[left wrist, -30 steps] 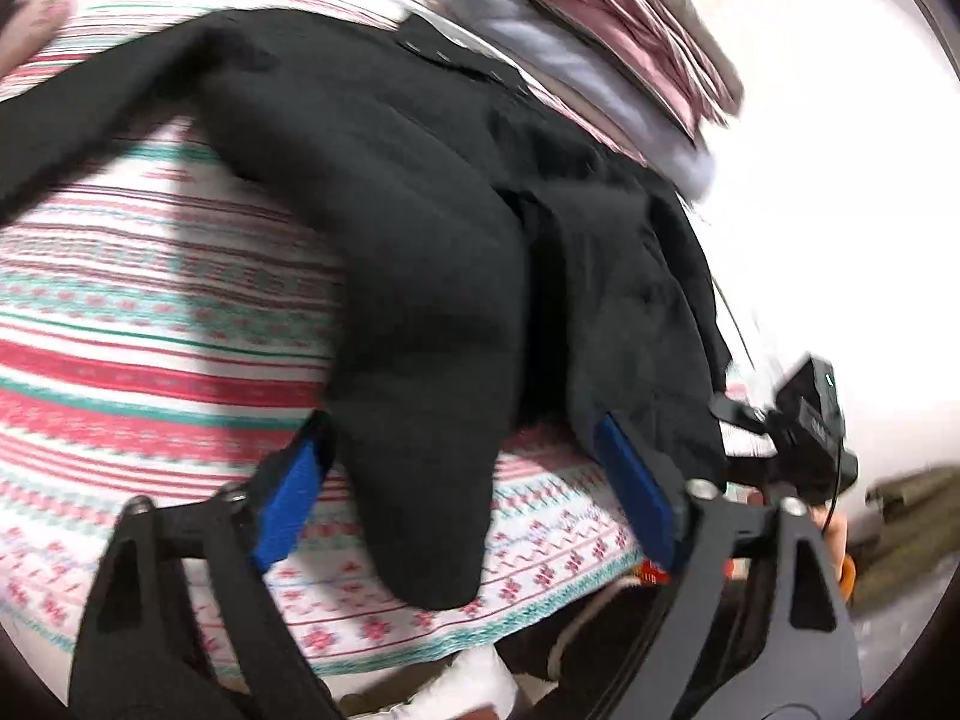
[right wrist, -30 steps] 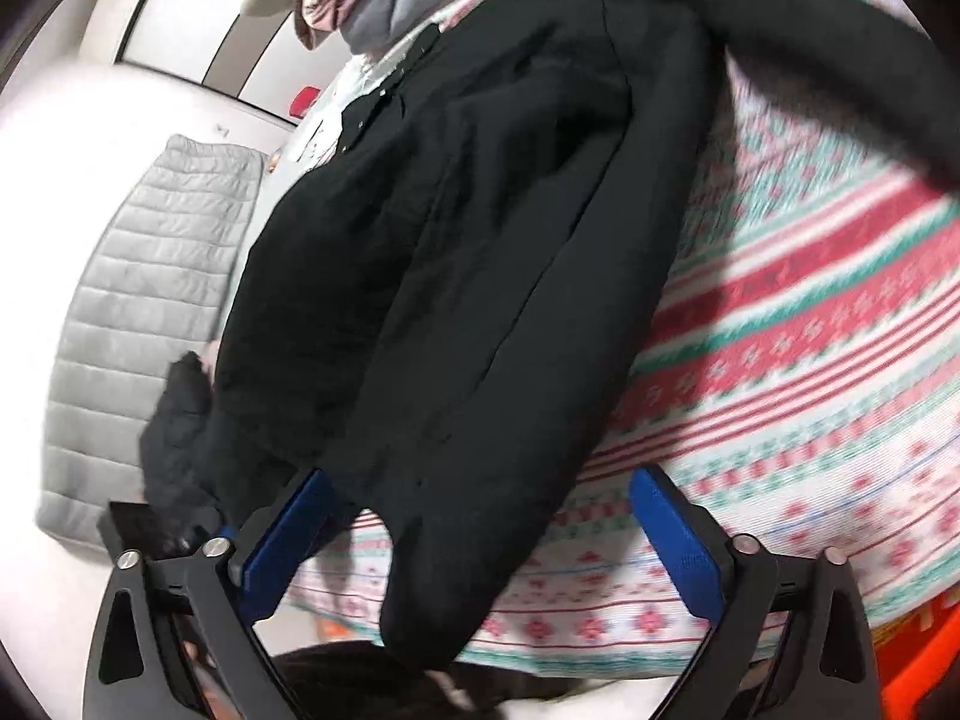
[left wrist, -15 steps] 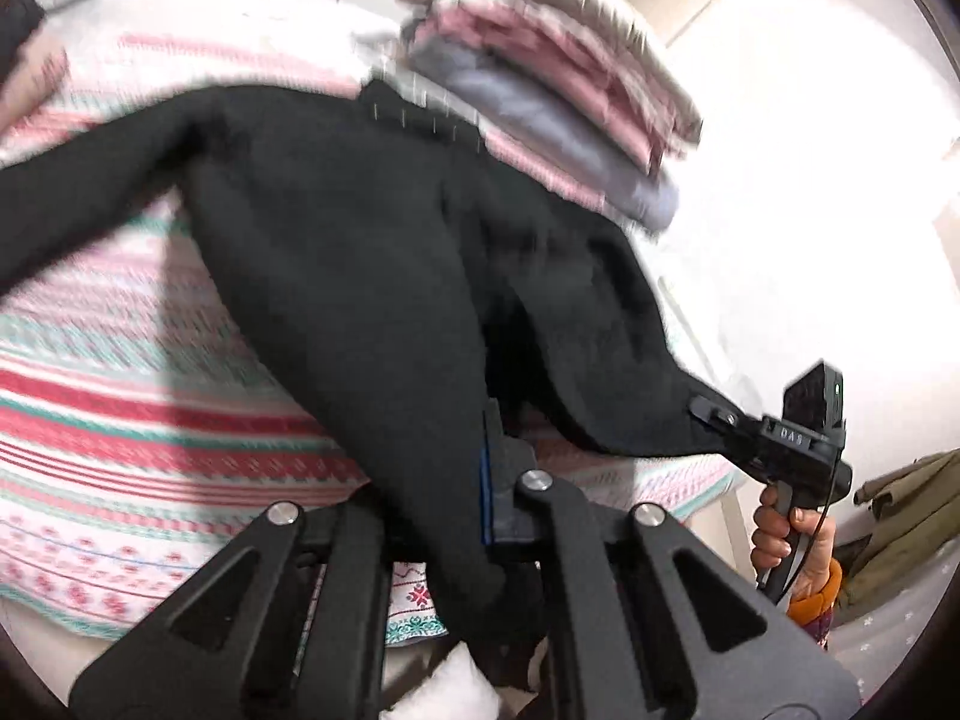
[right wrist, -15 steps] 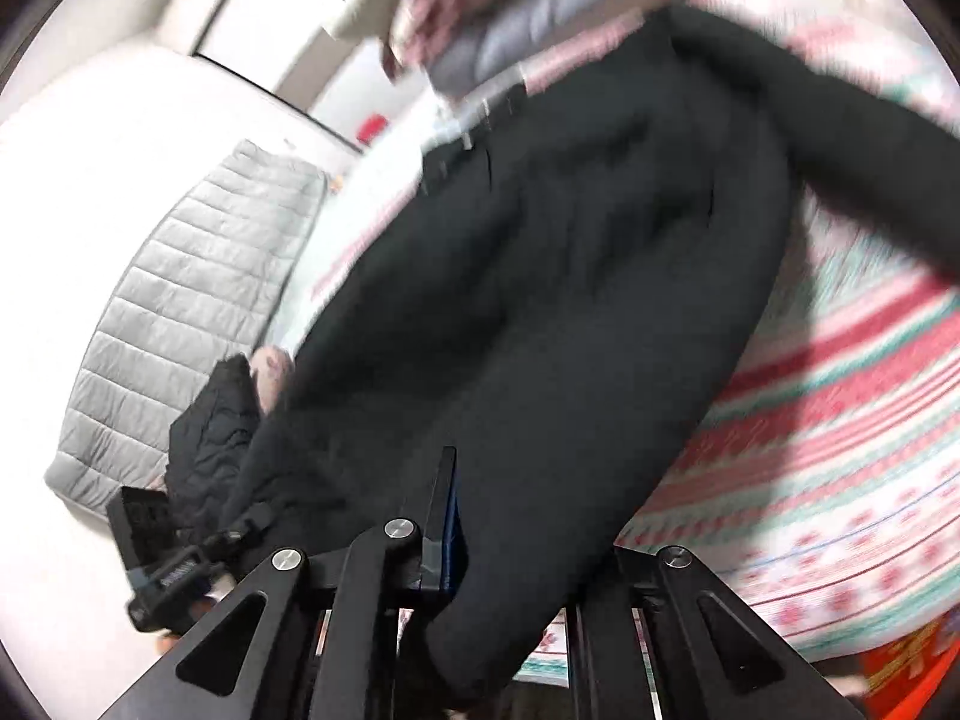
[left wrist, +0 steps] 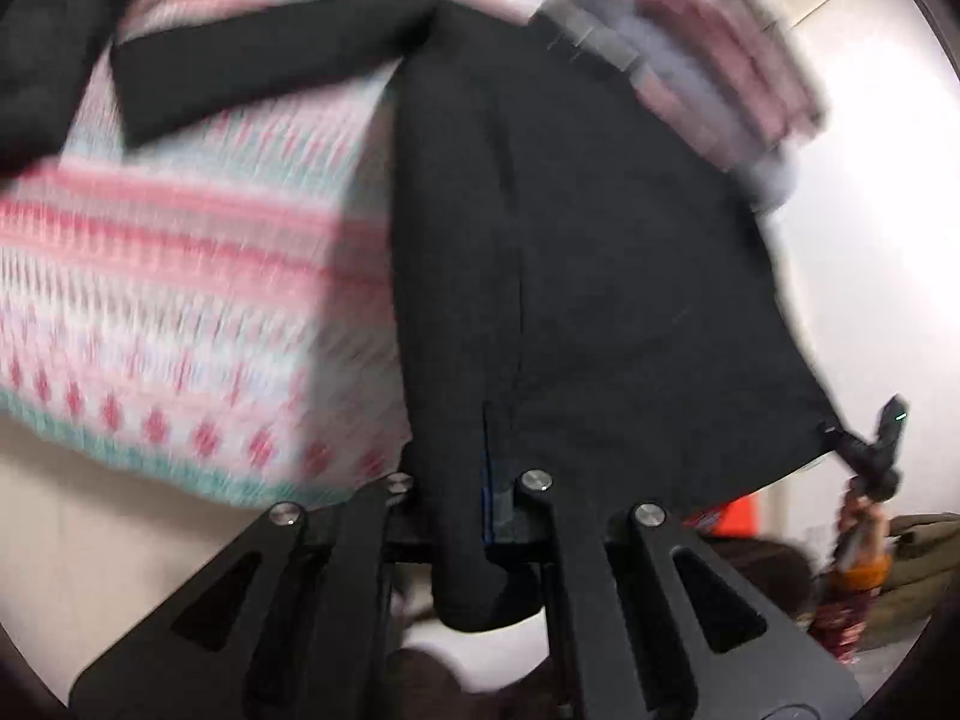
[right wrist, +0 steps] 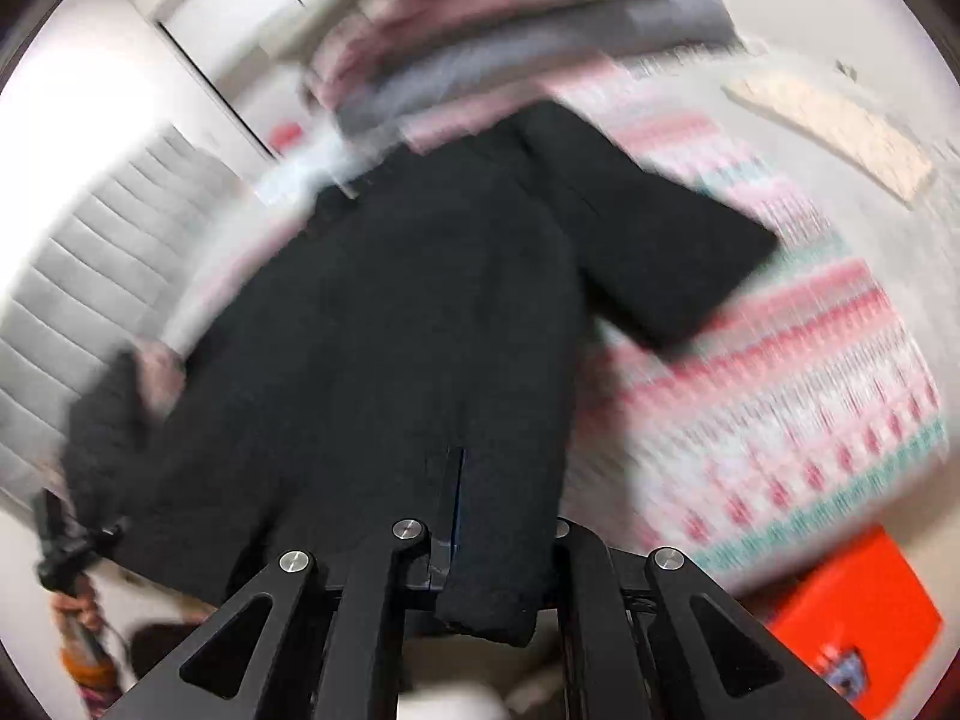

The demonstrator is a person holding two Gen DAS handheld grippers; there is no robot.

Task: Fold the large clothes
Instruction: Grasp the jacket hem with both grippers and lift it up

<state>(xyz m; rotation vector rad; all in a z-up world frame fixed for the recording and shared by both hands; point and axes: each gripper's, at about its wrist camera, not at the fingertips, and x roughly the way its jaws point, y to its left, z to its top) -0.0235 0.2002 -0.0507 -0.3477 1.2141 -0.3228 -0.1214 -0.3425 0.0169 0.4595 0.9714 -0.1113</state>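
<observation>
Gripping a black jacket point(left wrist: 576, 276) at its near hem with both tools — left gripper point(left wrist: 487, 498) pressed together on a hem corner at lower centre of the left view, right gripper point(right wrist: 454, 516) pinched likewise on the other corner at lower centre of the right view.

- Jacket: draped lengthwise from the grippers up toward a stack of folded bedding point(left wrist: 690, 60) at upper right of the left view; one sleeve point(right wrist: 666, 252) splayed to the right of centre in the right view, over a pink, white and teal patterned blanket point(left wrist: 180, 276).
- Grip depth: thick fabric bunched between the jaws, with only a little of the hem hanging below the fingers; exact bite not discernible through motion blur.
- Right tool also visible at right edge of the left view, tugging a stretched hem corner taut.

Risks, as judged:
- Hem slipping free of either pinch — heavy cloth, shallow bite, fast movement.
- Uneven lift skewing the fold line, leaving sleeve outside the fold.
- Collar snagging or toppling the bedding stack if carried too far forward.
- Blanket dragged along beneath.
</observation>
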